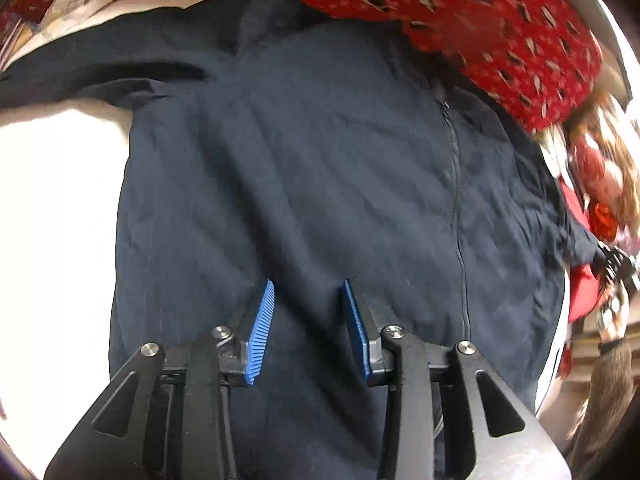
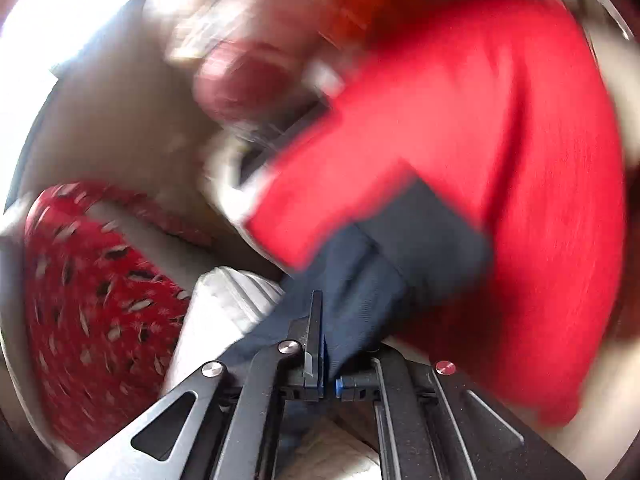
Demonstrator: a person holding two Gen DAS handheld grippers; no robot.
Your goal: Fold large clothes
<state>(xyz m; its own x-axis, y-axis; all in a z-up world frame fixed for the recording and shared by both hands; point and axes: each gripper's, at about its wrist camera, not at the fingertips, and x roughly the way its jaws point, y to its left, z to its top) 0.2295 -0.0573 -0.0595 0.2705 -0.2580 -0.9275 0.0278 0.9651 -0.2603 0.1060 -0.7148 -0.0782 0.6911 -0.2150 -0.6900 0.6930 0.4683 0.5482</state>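
The navy zip jacket (image 1: 304, 168) lies flat, its zip (image 1: 456, 184) running away from the left gripper (image 1: 308, 328); those jaws hang partly open just left of the zip, holding nothing; the right gripper (image 2: 320, 344) has its jaws pinched tight on navy cloth.
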